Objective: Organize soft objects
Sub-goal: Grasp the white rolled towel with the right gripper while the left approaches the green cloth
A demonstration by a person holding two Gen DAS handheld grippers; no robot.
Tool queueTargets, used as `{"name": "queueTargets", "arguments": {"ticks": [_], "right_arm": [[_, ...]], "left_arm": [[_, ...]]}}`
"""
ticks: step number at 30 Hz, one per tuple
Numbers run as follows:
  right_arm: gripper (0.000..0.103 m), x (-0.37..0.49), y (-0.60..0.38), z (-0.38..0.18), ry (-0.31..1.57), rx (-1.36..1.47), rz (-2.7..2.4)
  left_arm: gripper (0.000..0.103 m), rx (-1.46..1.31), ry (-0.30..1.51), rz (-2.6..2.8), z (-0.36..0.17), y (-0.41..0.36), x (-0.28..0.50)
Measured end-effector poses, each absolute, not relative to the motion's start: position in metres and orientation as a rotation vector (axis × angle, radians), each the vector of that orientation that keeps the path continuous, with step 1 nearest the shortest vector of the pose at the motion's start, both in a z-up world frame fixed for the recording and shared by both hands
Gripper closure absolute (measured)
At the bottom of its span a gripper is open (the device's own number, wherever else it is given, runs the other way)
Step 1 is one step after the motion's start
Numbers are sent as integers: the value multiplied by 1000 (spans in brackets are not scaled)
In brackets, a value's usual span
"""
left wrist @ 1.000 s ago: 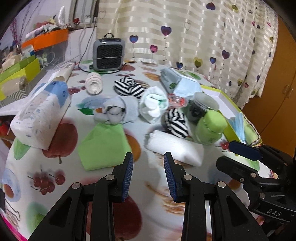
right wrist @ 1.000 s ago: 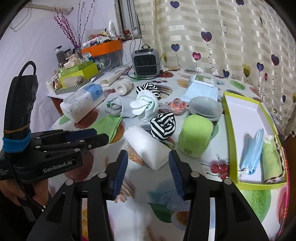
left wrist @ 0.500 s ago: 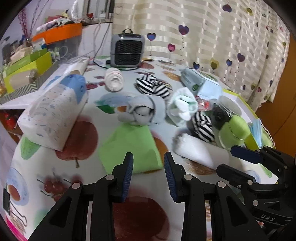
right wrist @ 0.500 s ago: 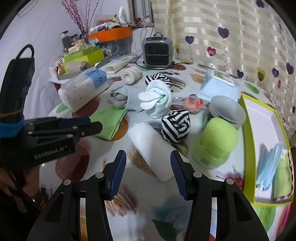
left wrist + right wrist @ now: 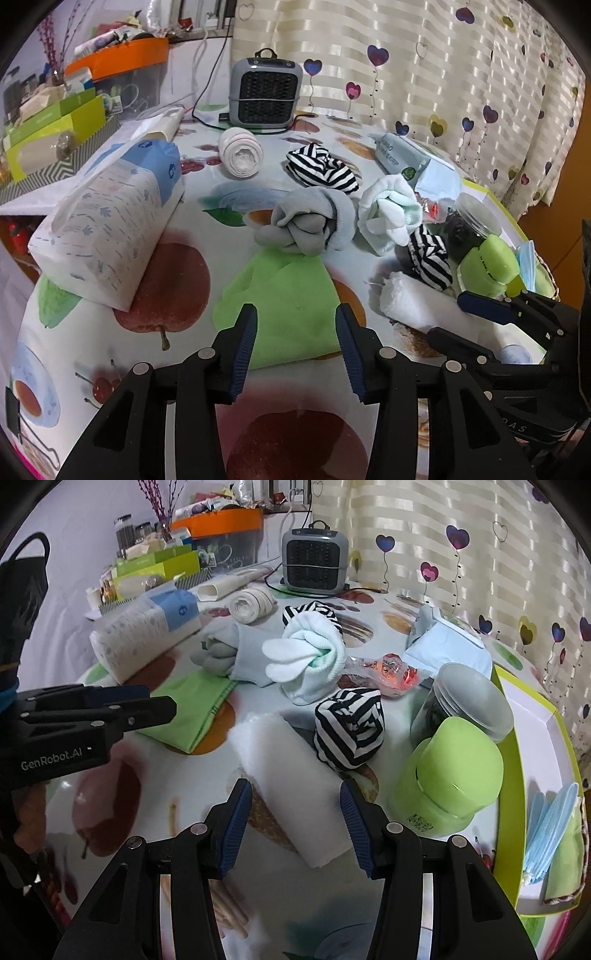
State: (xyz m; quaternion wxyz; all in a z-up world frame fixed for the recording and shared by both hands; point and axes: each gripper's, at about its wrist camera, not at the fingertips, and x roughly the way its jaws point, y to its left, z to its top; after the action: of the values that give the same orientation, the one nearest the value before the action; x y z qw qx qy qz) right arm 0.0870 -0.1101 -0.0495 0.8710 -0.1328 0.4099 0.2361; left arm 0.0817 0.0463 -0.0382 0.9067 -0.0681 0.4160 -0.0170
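Note:
A folded green cloth (image 5: pixel 284 306) lies flat on the fruit-print table, its near edge between the fingertips of my left gripper (image 5: pixel 295 332). The left jaws are opening and the pads do not touch the cloth. A white rolled towel (image 5: pixel 291 775) lies on the table between the fingers of my right gripper (image 5: pixel 297 812), which is open around it without pressing. Just behind sit a striped sock ball (image 5: pixel 349 729), a white-and-mint sock bundle (image 5: pixel 306 653) and a grey sock bundle (image 5: pixel 306 225). Each gripper shows in the other's view, side by side.
A green-capped bottle (image 5: pixel 450 775) and a clear jar (image 5: pixel 465 701) stand right of the towel. A yellow-green tray (image 5: pixel 532 738) at the right edge holds blue masks (image 5: pixel 550 827). A tissue pack (image 5: pixel 110 218) lies left; a grey heater (image 5: pixel 266 92) stands at the back.
Both grippers have moved forward and lower toward the table. The left one has swung from the towel over to the green cloth and its jaws have widened. The right jaws kept their gap.

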Motion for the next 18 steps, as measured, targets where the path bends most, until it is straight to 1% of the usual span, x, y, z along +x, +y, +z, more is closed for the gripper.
{"name": "queueTargets", "arguments": {"ticks": [5,6,7,8,10,12,16,18], "right_arm": [[52,89,-108,-51,863,-293,476],[55,89,-109,-51,864,-294,471],[61,89,-109,-51,864,-295,465],[62,89,-110,-51,863,-292,465],[70,88,-112,-49,861,-282,466],[72,87,-114,-49,861,-272,468],[78,83,-119,-45,852,-239,478],[79,81,-120,-45,850,-231,481]], "left_arm": [[59,-106,866,-19,-42,46,86],[58,-107,875,-20,-44,47,88],[58,-111,885,-18,-47,48,90],[58,-114,894,-14,-50,50,92],[57,-107,889,-11,-53,50,92],[55,-103,890,-15,-53,50,93],[44,-82,887,-38,-54,45,93],[43,-29,883,-33,-56,37,93]]}}
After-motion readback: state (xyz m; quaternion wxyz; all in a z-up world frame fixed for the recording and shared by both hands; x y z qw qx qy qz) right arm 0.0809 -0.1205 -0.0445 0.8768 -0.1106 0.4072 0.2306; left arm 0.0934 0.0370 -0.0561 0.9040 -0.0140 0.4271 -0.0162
